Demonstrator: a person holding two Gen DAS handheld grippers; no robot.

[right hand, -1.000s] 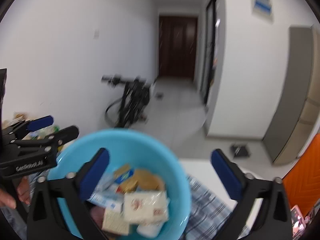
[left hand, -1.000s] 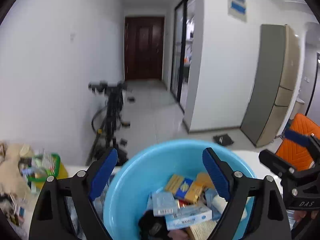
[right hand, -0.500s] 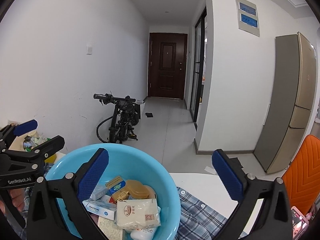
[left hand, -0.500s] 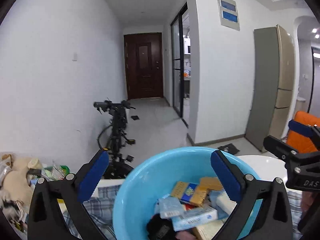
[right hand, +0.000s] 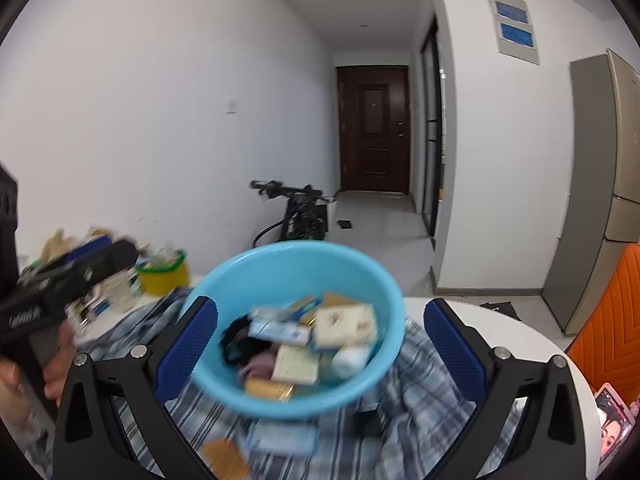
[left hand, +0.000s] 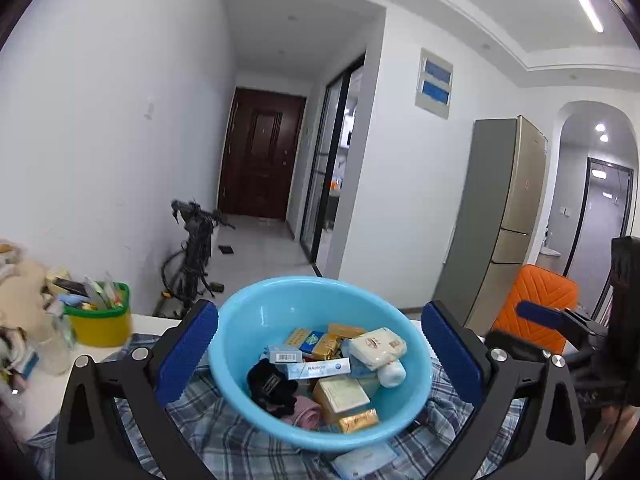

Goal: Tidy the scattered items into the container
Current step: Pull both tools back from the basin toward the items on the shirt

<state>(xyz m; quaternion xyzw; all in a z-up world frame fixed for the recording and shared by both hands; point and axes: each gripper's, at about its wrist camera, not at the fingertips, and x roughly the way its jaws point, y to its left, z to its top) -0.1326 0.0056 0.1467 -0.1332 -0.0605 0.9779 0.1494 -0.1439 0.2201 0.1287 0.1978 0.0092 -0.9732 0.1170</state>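
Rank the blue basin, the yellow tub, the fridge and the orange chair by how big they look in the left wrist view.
1. Basin
2. Fridge
3. Chair and tub: look alike, unranked; the chair is partly hidden.

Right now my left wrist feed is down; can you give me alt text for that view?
A light blue basin sits on a plaid cloth between the open fingers of the left tool, which holds nothing; the basin holds small boxes, packets and a dark item. A pale packet lies on the cloth in front, and a yellow tub stands far left.
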